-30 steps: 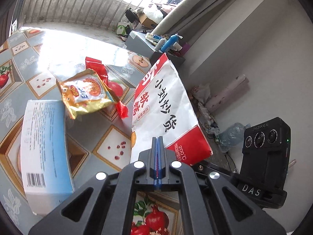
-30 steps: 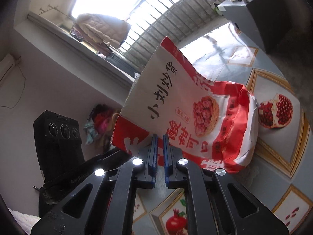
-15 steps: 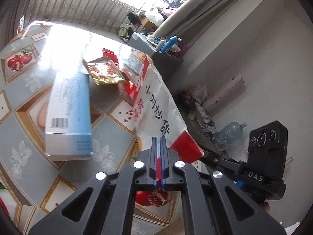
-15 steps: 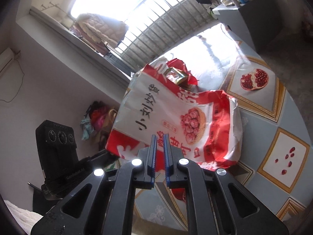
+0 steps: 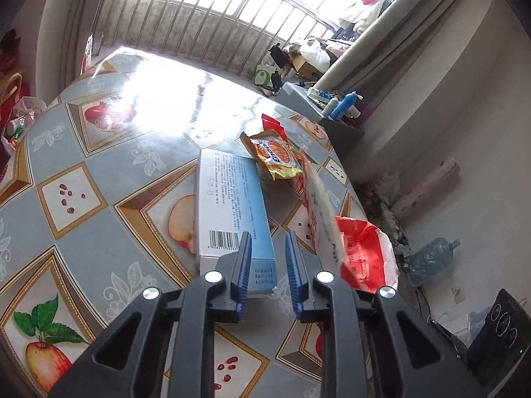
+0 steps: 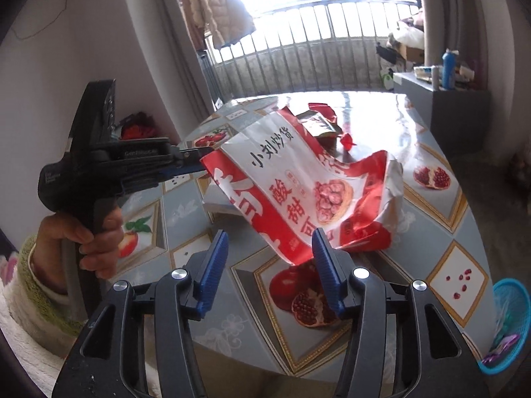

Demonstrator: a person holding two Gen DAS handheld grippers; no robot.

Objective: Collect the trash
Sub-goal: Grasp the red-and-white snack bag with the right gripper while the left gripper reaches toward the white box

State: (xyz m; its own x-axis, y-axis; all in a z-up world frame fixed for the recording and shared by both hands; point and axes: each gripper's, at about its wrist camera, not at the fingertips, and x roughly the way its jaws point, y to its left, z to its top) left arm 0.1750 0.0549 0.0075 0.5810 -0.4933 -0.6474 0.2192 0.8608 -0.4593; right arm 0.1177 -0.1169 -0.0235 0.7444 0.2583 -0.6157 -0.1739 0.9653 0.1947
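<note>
Beside table [image 6: 464,232]: blue basket [image 6: 517,298] holding wrappers [image 6: 501,348] (purple).

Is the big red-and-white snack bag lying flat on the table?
No. The snack bag is tilted, one corner raised off the table, beside the left gripper.

The left gripper [image 5: 265,262] has just been opening; its jaws stand a little apart with nothing pressed between them. Beyond its tips a blue-white box [image 5: 229,205] lies on the table [image 5: 83,179]. To the right, the red-white bag [image 5: 351,248] stands loose, near a yellow snack packet [image 5: 277,157].
</note>
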